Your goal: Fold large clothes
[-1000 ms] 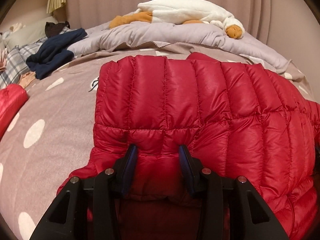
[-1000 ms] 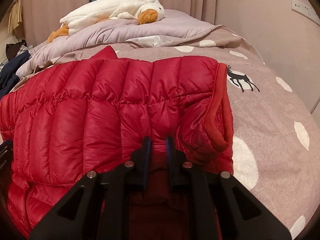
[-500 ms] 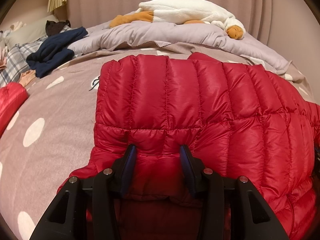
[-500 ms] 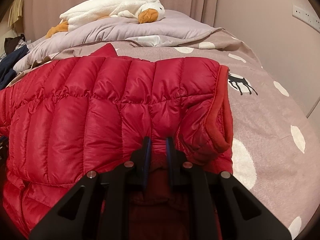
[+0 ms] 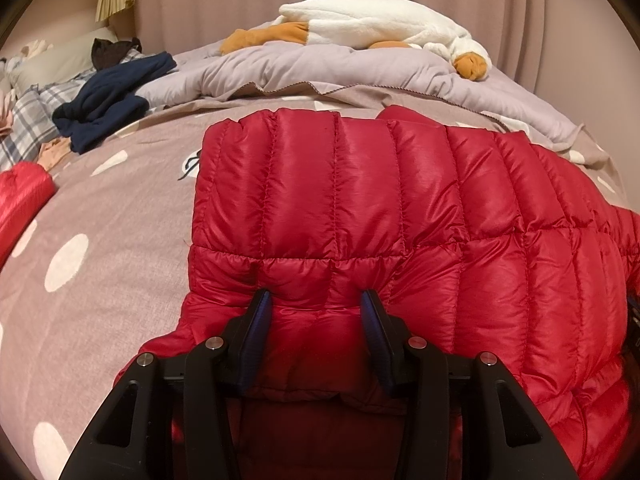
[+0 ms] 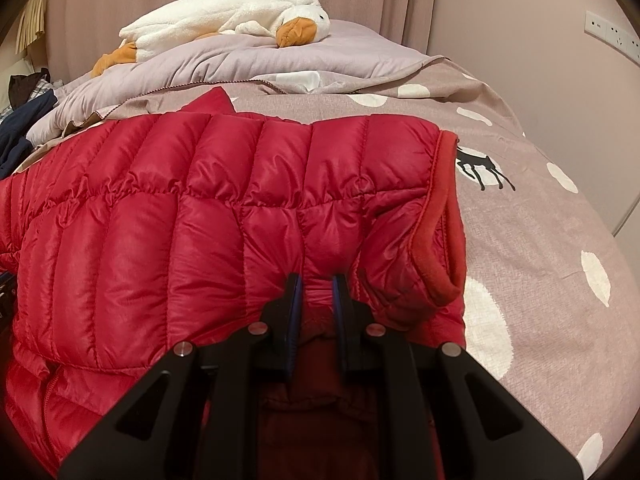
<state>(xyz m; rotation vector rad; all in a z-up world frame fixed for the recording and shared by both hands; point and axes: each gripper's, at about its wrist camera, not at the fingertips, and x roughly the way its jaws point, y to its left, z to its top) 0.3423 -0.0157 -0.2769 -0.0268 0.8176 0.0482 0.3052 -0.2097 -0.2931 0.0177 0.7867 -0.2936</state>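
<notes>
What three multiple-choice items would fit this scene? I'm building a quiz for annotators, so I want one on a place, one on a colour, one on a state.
1. Where does the plush goose lie?
A. on the quilt at the far end of the bed
B. on top of the jacket
C. on the floor

2. What colour is the jacket?
A. navy
B. red
C. grey

3. How does the right gripper stand?
A. wide open, clear of the fabric
B. nearly closed on a pinch of the jacket
C. holding the goose

Key: 1 A, the goose rests on the lilac quilt beyond the jacket. 2 B, the quilted fabric is glossy red in both views. 3 B, its fingers stand close together with red fabric squeezed between them; the left gripper spans a wider fold.
</notes>
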